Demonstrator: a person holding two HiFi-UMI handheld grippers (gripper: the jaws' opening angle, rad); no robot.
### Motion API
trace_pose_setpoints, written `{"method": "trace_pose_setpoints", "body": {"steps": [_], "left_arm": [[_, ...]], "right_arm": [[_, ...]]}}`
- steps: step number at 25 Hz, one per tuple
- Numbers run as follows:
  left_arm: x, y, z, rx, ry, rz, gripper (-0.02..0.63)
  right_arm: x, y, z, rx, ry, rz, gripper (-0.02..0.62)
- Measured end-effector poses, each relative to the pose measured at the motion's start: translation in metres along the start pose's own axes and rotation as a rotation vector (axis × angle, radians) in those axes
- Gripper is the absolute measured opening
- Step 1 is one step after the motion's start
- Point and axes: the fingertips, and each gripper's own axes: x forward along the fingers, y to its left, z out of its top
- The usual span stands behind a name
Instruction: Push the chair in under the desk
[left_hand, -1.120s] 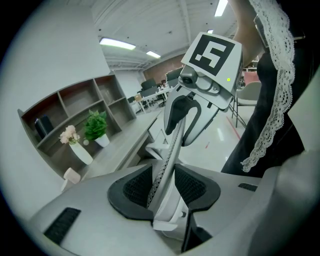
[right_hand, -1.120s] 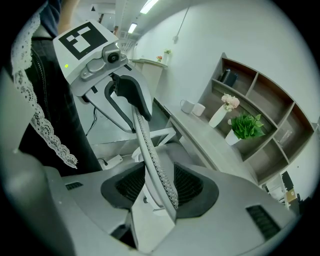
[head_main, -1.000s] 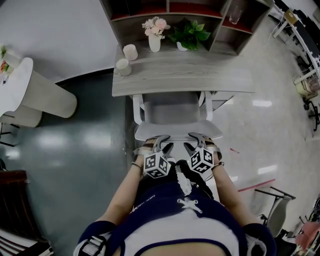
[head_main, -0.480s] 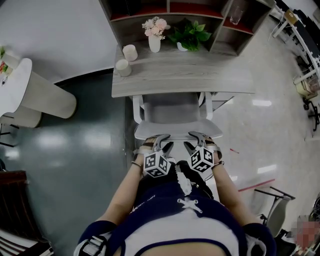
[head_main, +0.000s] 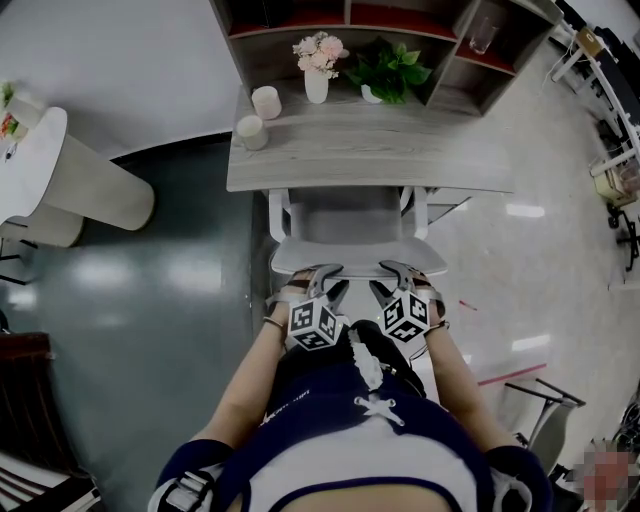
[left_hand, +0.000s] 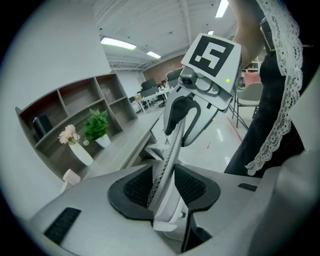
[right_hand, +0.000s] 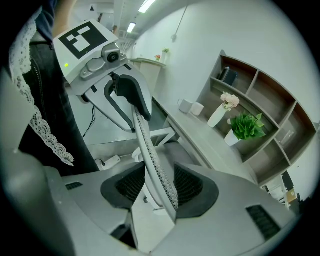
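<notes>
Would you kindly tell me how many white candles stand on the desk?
2. One candle stands at the desk's back left, near the flower vase; the other candle sits just in front, by the left edge. None seems hidden.

The chair is pale grey-white with a fine dotted mesh edge, and the worktop is light grey wood grain. The flowers are pink, their vase white and the plant green. The left hand-held gripper and right hand-held gripper bear black-and-white square markers.
</notes>
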Motion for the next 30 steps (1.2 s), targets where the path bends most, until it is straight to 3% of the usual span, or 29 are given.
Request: {"method": "trace_pose_setpoints", "body": {"steps": [30], "left_arm": [[0.012,0.024,0.000,-0.005,-0.013,0.000,0.143]], "right_arm": [[0.014,-0.023,0.005,0.012,0.011,0.012,0.160]]}}
